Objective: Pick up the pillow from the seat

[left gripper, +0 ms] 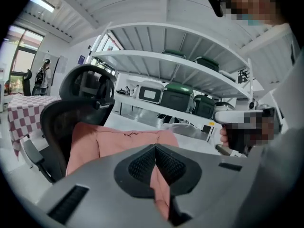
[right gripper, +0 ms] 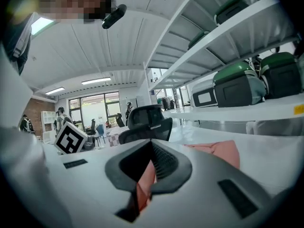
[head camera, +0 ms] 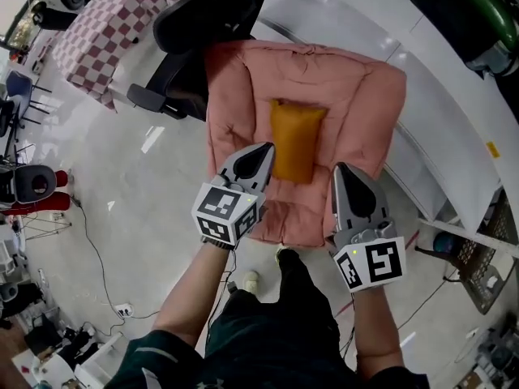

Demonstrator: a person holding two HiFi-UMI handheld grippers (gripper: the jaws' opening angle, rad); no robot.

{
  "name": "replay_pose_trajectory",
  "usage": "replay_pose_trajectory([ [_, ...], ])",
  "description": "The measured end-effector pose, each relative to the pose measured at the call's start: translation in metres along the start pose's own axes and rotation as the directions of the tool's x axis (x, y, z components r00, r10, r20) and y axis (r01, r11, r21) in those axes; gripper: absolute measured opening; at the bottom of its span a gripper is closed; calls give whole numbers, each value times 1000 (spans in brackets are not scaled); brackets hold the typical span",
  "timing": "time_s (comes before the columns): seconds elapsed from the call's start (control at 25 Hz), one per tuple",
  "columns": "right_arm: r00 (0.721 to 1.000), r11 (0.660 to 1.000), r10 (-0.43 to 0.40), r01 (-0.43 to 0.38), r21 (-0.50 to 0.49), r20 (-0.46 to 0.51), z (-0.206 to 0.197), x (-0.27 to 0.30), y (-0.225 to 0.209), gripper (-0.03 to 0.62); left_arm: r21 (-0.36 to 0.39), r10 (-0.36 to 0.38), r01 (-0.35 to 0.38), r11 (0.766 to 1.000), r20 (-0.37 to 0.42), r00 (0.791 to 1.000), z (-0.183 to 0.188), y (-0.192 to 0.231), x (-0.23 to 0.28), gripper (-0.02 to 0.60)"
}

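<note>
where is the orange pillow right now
In the head view the orange pillow lies at the centre of the pink cushion, just ahead of and between the left gripper and the right gripper.

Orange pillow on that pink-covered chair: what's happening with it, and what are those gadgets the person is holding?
A person stands over an office chair draped in a pink cover, holding a two-jaw gripper in each hand. The orange pillow lies flat on the cover, not yet picked up. The left gripper points at the pillow's left edge and the right gripper hovers to its right. Both have their jaws shut and hold nothing.
</note>
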State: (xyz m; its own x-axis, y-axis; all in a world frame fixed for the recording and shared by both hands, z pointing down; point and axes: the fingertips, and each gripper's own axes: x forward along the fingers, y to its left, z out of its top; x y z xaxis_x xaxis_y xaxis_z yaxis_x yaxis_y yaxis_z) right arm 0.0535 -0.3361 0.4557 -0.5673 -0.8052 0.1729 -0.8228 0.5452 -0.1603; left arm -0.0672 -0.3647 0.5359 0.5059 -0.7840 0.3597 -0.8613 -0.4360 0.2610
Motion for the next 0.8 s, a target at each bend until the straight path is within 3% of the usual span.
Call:
replay_pose_trajectory([
  [0.4, 998, 997, -3, 8, 77, -56, -86, 47, -54, 3, 8, 7, -6, 1000, -147, 989, -87, 26, 95, 6],
  [0.6, 996, 993, -8, 20, 120, -94, -116, 42, -59, 3, 58, 21, -9, 998, -212, 977, -115, 32, 119, 13],
  [0.8, 994, 989, -27, 42, 143, -107, -143, 35, -66, 3, 169, 38, 5, 986, -250, 967, -139, 36, 146, 100],
])
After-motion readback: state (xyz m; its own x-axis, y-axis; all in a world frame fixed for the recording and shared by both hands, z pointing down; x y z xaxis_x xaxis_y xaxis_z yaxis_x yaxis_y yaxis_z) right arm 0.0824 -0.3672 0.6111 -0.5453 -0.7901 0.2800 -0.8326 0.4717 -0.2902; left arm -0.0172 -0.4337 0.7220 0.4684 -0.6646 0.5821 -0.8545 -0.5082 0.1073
